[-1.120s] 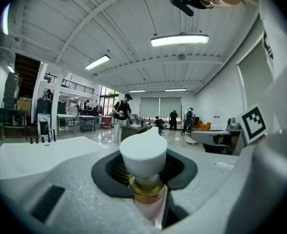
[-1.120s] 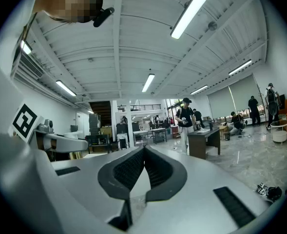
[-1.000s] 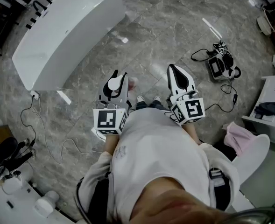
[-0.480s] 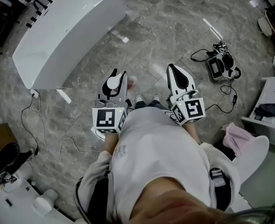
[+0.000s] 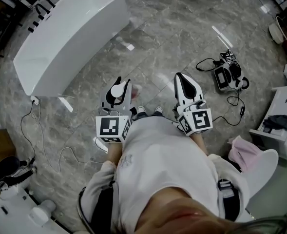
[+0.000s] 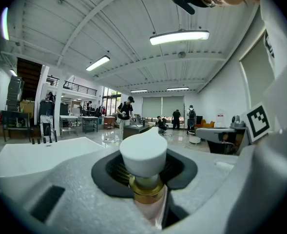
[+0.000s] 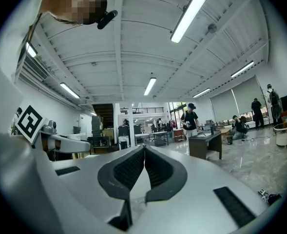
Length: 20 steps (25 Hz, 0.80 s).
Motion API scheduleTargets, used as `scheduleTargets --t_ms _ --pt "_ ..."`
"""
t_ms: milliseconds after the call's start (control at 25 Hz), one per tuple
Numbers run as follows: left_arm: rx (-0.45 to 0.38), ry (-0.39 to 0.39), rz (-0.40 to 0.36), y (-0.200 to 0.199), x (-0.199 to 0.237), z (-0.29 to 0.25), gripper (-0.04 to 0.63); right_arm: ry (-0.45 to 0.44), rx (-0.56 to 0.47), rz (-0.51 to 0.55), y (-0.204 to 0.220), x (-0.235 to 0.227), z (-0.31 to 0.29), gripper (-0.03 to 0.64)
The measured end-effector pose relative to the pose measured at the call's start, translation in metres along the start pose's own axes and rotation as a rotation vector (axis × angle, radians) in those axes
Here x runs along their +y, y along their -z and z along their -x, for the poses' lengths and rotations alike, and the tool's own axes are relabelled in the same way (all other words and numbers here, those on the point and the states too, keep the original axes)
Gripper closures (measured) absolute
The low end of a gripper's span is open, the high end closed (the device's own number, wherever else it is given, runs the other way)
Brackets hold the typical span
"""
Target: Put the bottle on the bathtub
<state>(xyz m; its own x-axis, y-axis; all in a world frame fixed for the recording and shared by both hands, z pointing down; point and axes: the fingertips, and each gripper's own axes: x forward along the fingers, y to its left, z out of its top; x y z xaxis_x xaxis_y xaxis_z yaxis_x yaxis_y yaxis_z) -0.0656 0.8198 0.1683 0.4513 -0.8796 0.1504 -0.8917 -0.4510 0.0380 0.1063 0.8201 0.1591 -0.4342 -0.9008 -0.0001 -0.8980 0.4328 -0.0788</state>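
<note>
Clamping bottle (image 6: 143,154) between left gripper (image 5: 120,84) jaws (white cap) | right gripper (image 5: 181,79) closed

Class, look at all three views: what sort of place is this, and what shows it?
Probably a large open workshop or lab hall, not a home bathroom: the white bathtub stands loose on a stone-look floor, long strip lights hang from a high ceiling, and work desks fill the background.

Bright, even light from ceiling strip lamps (image 6: 179,36); glare streaks on glossy floor (image 5: 220,35). Soft shadows. Gripper views: heavy fisheye bend, dark vignetted corners. Near bottle (image 6: 143,155) slightly soft, far background sharp. Head view duller.
</note>
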Motion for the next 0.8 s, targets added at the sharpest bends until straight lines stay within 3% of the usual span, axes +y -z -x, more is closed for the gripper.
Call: scheduleTargets --t_ms 440,800 --pt "0.007 -0.032 0.024 0.010 -0.026 -0.017 0.463 0.020 0.032 -0.047 0.019 -0.047 0.020 0.604" --pt "0.048 -0.030 0.032 0.010 0.004 -0.042 0.463 0.000 0.077 -0.073 0.028 -0.046 -0.022 0.604"
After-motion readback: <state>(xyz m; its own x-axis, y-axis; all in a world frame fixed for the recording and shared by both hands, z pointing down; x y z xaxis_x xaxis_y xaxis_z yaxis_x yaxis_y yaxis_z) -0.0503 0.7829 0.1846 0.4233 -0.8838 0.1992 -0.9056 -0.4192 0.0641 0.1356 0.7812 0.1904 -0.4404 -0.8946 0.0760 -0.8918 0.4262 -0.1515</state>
